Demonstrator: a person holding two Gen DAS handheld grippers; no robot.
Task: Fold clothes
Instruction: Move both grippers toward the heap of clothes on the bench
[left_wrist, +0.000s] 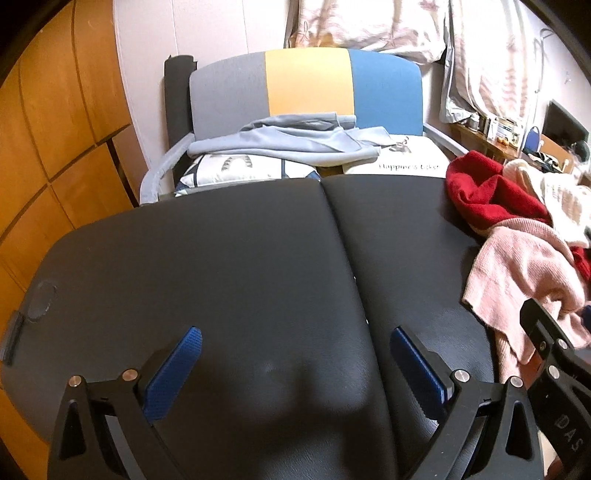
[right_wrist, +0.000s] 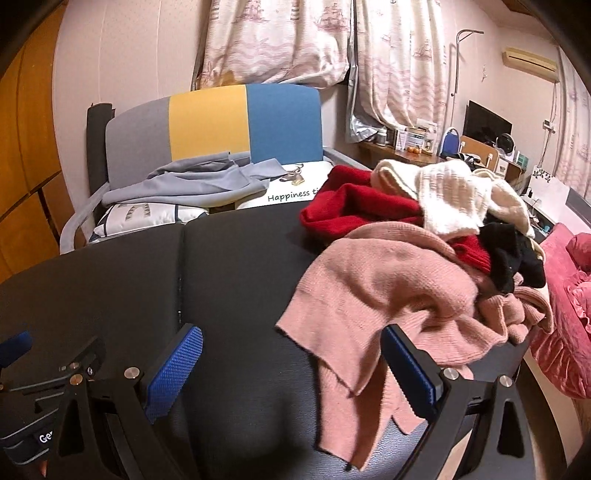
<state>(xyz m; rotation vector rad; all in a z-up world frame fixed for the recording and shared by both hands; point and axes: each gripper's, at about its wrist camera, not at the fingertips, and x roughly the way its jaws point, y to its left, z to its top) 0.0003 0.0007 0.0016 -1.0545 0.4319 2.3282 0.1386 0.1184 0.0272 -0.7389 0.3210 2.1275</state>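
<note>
A heap of clothes lies at the right of the black padded table (left_wrist: 240, 258) (right_wrist: 229, 258). A pink knit sweater (right_wrist: 376, 295) (left_wrist: 517, 269) is spread at the heap's front, with a red sweater (right_wrist: 354, 210) (left_wrist: 491, 192), a cream knit (right_wrist: 454, 195) and a black garment (right_wrist: 517, 254) behind it. My right gripper (right_wrist: 291, 343) is open above the table, its right finger over the pink sweater's lower edge. Open as well, my left gripper (left_wrist: 295, 343) hovers over bare table to the left of the heap, nothing between its fingers. The right gripper's frame shows at the lower right of the left wrist view.
Beyond the table's far edge a grey, yellow and blue chair (left_wrist: 306, 85) (right_wrist: 210, 122) carries a grey-blue garment (left_wrist: 295, 140) (right_wrist: 192, 184) on printed cushions. Wooden cupboards (left_wrist: 55, 129) line the left. A pink quilted bed (right_wrist: 569, 317) lies right, a cluttered desk (right_wrist: 480, 147) behind.
</note>
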